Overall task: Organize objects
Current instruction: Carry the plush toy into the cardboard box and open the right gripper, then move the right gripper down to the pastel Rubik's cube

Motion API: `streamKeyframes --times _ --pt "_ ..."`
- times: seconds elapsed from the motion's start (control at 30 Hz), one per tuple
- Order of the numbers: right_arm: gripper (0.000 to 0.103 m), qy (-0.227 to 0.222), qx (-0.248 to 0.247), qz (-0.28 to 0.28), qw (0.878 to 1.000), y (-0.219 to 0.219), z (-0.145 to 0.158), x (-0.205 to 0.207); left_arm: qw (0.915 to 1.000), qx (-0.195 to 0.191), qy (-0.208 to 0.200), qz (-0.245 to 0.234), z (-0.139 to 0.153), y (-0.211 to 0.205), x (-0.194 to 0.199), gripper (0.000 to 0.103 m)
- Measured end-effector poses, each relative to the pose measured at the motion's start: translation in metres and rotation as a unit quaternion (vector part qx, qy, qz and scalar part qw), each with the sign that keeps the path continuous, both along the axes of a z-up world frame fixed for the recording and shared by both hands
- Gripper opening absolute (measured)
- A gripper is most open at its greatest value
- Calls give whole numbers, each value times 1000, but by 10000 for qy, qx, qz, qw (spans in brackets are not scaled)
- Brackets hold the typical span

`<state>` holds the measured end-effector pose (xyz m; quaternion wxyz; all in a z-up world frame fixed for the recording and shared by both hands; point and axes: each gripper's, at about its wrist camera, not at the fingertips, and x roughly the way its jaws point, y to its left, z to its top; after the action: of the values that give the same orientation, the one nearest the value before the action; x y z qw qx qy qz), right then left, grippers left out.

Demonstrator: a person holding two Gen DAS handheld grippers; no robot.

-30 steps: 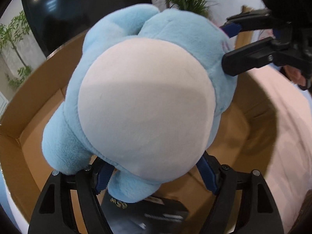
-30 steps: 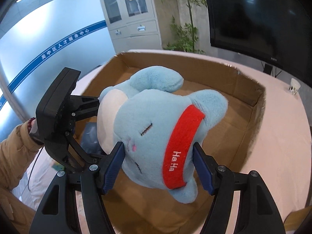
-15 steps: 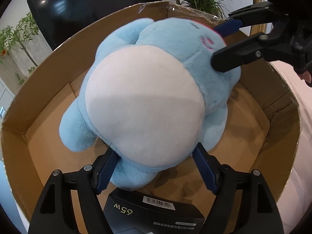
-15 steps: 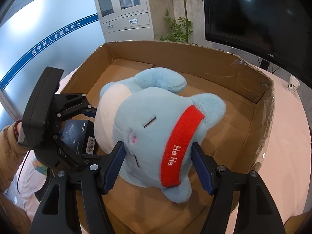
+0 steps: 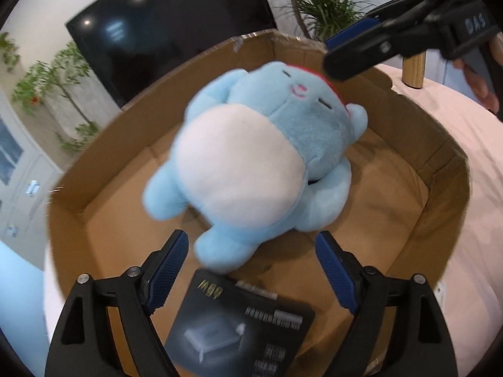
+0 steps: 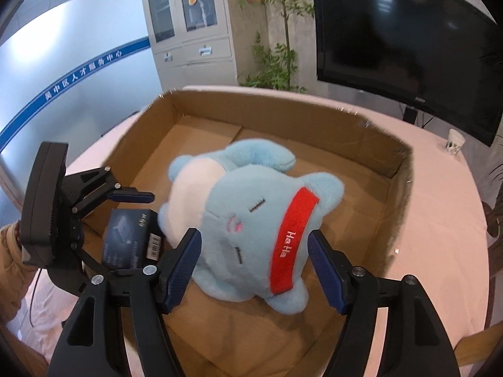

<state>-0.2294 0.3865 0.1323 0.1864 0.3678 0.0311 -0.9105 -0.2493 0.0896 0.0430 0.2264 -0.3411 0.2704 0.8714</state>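
Blue plush toy (image 5: 251, 169) lies on its back on the floor of the cardboard box (image 5: 440, 169); left view motion-blurred, edges soft. Red headband (image 6: 290, 238) reads "Ha Ha". Black product box (image 5: 242, 330) beside its foot, cut off by the frame; fine print illegible, possibly "65W". Left gripper (image 5: 251, 275) spread wide, clear of the plush. Right gripper (image 6: 254, 270) spread, flanking the head, contact uncertain.

Blue plush toy (image 5: 248, 169) in cardboard box (image 5: 437, 169), beyond spread left claw (image 5: 251, 270).
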Motion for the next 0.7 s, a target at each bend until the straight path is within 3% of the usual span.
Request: streamKeyframes --times 0.23,0.47,0.7 --pt "87 609 -105 303 9976 -23 34 84 9986 386 348 7 39 -27 41 86" --pt "90 738 -105 859 9935 -73 29 175 9961 728 476 132 48 -76 122 91" --pt "91 458 -119 1388 9892 -128 -7 225 9953 862 20 450 1 -118 203 92"
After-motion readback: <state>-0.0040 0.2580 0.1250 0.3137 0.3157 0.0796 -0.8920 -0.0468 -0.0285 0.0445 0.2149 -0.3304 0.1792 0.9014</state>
